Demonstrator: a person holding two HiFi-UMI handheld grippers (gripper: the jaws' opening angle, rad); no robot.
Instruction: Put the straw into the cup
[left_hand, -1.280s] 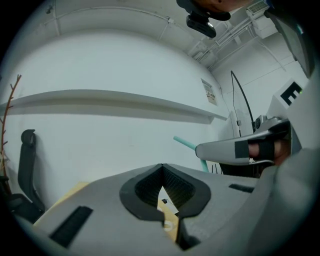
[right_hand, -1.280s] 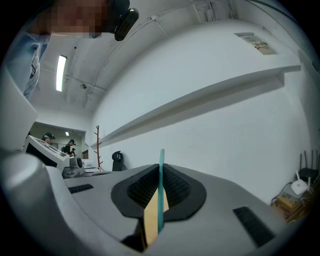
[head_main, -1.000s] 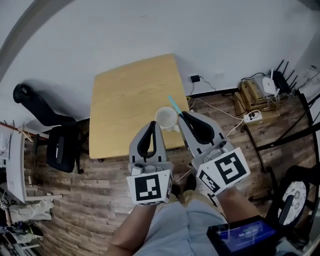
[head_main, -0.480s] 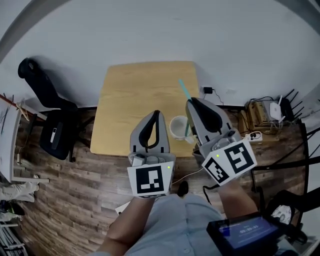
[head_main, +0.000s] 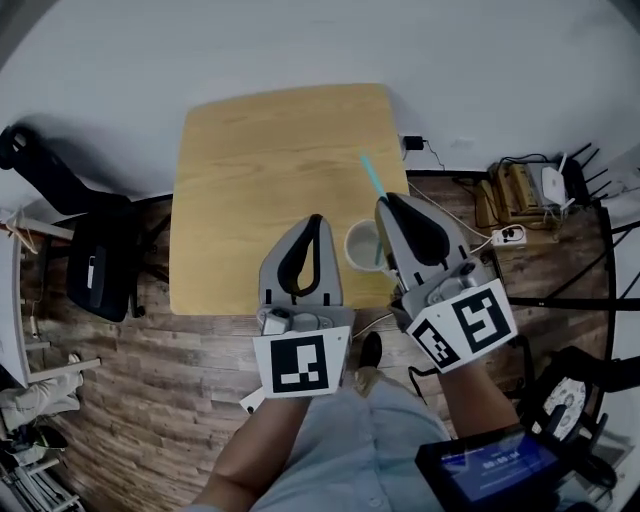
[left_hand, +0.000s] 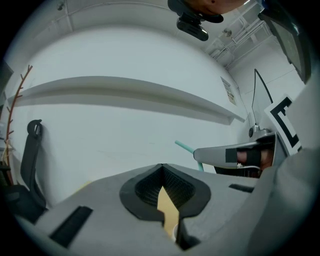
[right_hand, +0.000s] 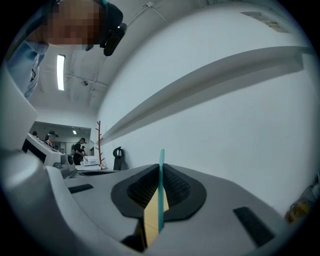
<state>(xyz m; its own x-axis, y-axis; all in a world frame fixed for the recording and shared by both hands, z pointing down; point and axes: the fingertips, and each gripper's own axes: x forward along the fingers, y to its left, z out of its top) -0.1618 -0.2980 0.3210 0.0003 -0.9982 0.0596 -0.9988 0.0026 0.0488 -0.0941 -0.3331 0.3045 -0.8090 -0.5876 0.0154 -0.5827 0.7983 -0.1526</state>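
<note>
A white cup (head_main: 360, 244) stands near the front right edge of the wooden table (head_main: 260, 160). My right gripper (head_main: 390, 201) is shut on a teal straw (head_main: 371, 175), just right of the cup. The straw slants up and away above the jaws, and a short teal stretch shows below them against the cup's right rim. In the right gripper view the straw (right_hand: 161, 192) stands upright between the shut jaws (right_hand: 161, 172). My left gripper (head_main: 315, 222) hangs shut and holds nothing, just left of the cup. The left gripper view shows its shut jaws (left_hand: 162, 167) and the straw (left_hand: 184, 146) beyond.
A black chair (head_main: 95, 265) stands left of the table. A power strip (head_main: 508, 234), cables and a router (head_main: 553, 183) lie on the wood floor at the right. A white wall runs behind the table. A lit screen (head_main: 485, 468) sits at the bottom right.
The head view has swung. My right gripper has carried the straw closer over the cup's right side; its lower part now shows at the rim. The left gripper stays beside the cup.
</note>
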